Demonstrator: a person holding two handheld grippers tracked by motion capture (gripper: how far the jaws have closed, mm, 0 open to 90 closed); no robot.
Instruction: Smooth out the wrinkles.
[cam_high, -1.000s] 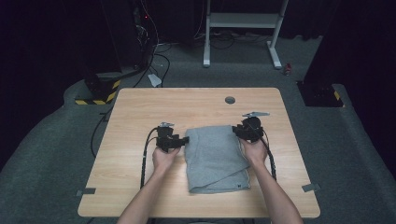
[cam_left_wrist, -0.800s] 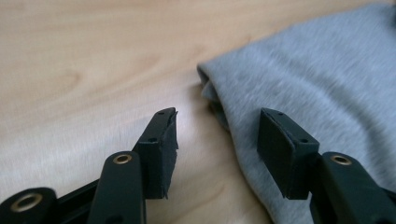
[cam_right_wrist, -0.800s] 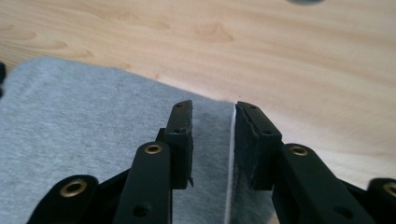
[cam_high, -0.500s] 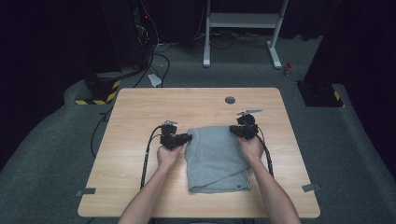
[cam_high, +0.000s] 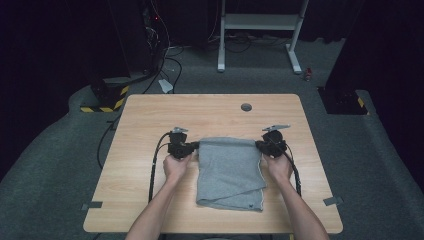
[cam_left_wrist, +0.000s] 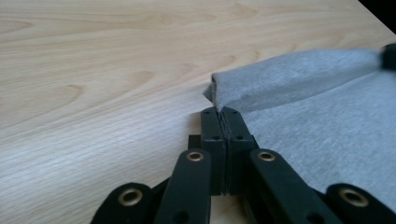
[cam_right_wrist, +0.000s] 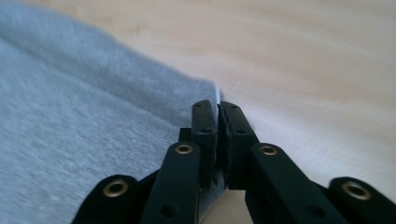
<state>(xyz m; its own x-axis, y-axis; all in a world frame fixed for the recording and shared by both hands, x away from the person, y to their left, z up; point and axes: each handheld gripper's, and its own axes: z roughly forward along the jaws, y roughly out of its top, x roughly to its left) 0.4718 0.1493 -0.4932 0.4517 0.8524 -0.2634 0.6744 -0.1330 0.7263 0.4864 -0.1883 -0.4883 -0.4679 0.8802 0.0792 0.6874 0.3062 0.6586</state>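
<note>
Grey cloth (cam_high: 229, 170) is seen folded at the centre of the wooden surface (cam_high: 150, 115) in the high view, its far edge raised into a roll. The left gripper (cam_high: 192, 146) is set at the roll's left end and the right gripper (cam_high: 261, 146) at its right end. The jaws of both have just been closing, the left through a wider travel; in the left gripper view they are clenched on the cloth corner (cam_left_wrist: 219, 95), and in the right gripper view a thin white hem (cam_right_wrist: 218, 100) is pinched between them. The step in hand is judged to be a fold of the far edge toward the bottom of the frame. Both corners should be lifted together and level, the edge kept taut, and the layers beneath left undisturbed. The right pinch looks shallow; a slip there is the likeliest fault.
</note>
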